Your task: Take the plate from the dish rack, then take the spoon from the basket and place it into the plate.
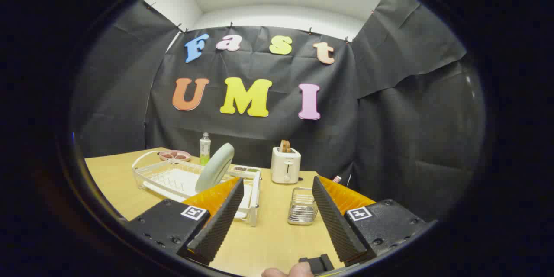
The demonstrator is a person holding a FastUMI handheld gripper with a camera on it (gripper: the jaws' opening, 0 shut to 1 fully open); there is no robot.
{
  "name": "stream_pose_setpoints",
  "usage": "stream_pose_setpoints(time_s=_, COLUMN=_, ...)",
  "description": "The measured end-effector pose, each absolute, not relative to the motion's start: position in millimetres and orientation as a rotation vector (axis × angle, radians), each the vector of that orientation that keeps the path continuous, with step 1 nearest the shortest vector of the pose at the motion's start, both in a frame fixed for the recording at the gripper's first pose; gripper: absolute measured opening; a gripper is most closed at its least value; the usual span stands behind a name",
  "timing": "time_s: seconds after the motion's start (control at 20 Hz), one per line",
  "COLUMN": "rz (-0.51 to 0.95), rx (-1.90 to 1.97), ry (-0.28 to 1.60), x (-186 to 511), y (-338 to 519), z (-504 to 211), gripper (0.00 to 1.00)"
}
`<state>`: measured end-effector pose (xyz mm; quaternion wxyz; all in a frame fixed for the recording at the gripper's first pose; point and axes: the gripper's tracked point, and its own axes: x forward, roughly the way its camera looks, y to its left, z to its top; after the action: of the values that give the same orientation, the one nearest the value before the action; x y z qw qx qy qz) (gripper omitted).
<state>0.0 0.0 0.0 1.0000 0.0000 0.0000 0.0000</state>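
A pale green plate point(215, 167) stands on edge, leaning, in the white wire dish rack point(173, 176) on the wooden table point(268, 242). The rack lies just beyond my left finger. A small wire basket point(302, 206) sits between my fingers and a little ahead of them, close to the right finger; a thin handle, perhaps the spoon's point(337, 178), pokes up behind that finger. My gripper point(277, 194) hangs above the table, open, with nothing between its fingers.
A white toaster point(285, 164) with bread in it stands beyond the basket. A clear bottle point(204, 149) and a pink dish point(174, 155) sit behind the rack, and a small tray point(246, 170) lies beside it. Black cloth walls close in behind and to the right.
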Motion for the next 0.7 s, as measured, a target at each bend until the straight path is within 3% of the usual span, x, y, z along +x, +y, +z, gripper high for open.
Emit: stream_pose_setpoints(time_s=0.7, rz=0.044, rx=0.092, ry=0.009, x=9.7, y=75.9, z=11.2, gripper=1.0)
